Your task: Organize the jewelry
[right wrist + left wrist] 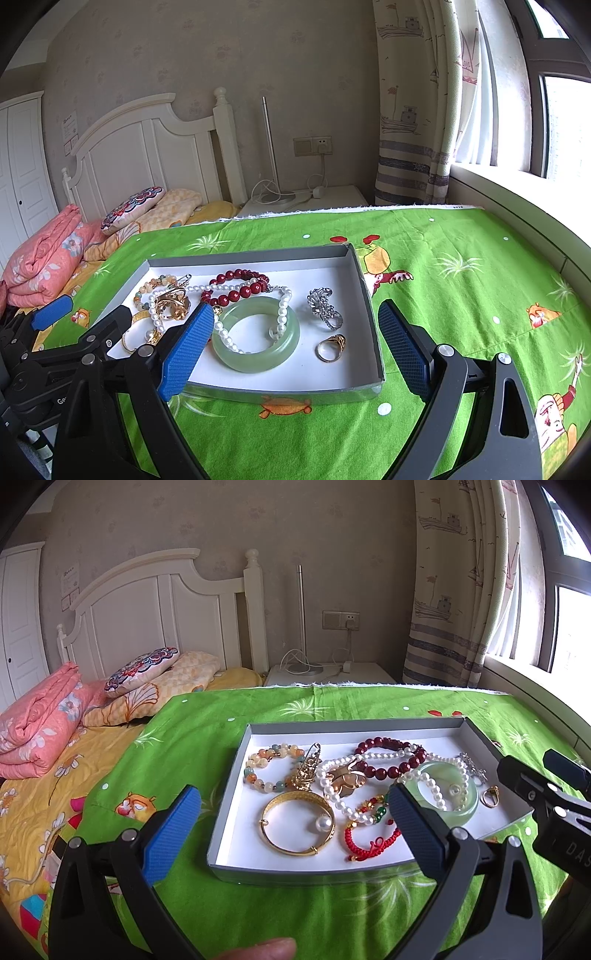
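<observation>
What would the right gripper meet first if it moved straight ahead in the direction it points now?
Probably the gold ring lying in the tray, with the jade bangle just left of that line. The right gripper is open and holds nothing; depth is unclear.

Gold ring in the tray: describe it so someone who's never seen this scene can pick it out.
On the green cloth sits a shallow grey tray with a white floor. At its near right corner, right of the pale green jade bangle, lies the gold ring. The silver brooch just behind it is bigger and sparkly.
</observation>
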### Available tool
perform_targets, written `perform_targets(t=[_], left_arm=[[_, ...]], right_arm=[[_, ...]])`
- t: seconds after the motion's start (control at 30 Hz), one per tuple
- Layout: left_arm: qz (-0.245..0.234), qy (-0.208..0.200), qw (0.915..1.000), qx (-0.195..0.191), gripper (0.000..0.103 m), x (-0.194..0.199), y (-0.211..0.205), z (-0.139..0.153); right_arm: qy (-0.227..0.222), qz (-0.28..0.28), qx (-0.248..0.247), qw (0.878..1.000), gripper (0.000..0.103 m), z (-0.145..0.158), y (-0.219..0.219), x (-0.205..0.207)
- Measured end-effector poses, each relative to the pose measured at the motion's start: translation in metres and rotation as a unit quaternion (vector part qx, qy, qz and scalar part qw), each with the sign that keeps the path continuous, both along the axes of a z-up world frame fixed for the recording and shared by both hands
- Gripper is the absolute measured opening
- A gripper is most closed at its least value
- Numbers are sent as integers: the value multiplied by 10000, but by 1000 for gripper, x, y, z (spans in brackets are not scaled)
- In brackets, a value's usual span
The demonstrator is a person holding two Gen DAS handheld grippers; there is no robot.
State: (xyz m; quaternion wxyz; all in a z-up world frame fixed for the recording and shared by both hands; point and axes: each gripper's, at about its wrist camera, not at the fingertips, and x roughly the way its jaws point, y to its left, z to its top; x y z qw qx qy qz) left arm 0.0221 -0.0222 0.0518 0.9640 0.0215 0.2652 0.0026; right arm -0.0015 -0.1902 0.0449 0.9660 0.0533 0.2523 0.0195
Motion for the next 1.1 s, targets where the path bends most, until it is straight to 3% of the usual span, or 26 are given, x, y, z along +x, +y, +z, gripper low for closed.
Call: perform_targets(t=[0.73, 0.97, 1.1], left_arm=[[22, -215, 9995, 221, 101, -10, -5, 4], [89, -221, 9997, -29, 101, -11, 2, 5], [34, 23, 9999, -129, 101, -6, 5, 3]], right_arm=[[26, 30, 39, 10000, 87, -1, 4, 0], [29, 47, 55, 10000, 87, 0, 4, 0], [25, 49, 61, 10000, 87, 0, 4, 0]])
